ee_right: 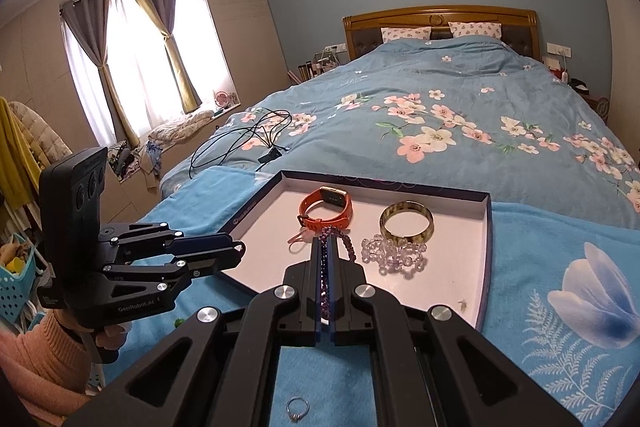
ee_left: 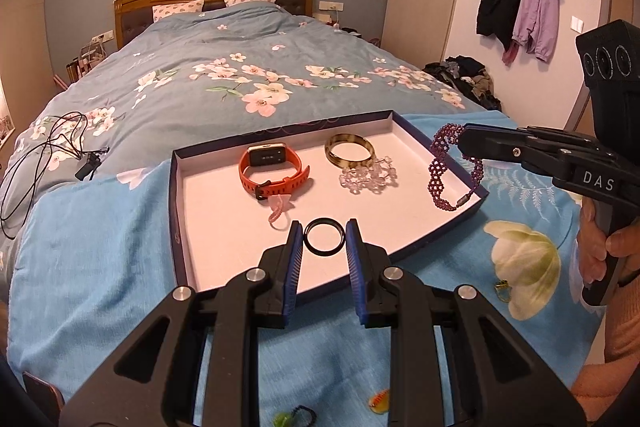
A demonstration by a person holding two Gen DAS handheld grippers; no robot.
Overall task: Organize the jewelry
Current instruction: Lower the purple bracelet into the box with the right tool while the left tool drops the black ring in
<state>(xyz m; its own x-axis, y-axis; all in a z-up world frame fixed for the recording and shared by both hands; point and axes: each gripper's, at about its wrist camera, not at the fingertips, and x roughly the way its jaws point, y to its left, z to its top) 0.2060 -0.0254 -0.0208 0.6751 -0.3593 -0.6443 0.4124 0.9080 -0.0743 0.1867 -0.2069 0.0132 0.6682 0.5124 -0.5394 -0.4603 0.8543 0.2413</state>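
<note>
A shallow white tray with dark blue walls [ee_left: 176, 187] [ee_right: 486, 247] lies on a light blue cloth on the bed. It holds an orange smartwatch [ee_left: 272, 167] [ee_right: 326, 207], a tortoiseshell bangle [ee_left: 350, 149] [ee_right: 406, 223], a clear bead bracelet [ee_left: 370, 177] [ee_right: 394, 251] and a small pink ring [ee_left: 278, 211]. My left gripper [ee_left: 324, 239] is open, its jaws either side of a black ring [ee_left: 324, 237] lying in the tray. My right gripper [ee_right: 325, 259] [ee_left: 460, 143] is shut on a purple beaded bracelet [ee_left: 440, 167] [ee_right: 346, 241], which dangles over the tray's right edge.
A silver ring [ee_right: 298, 409] lies on the cloth below the right gripper. Small coloured trinkets [ee_left: 378, 401] and a gold piece [ee_left: 504, 289] lie on the cloth near me. Black cables [ee_left: 48, 151] lie on the duvet to the left.
</note>
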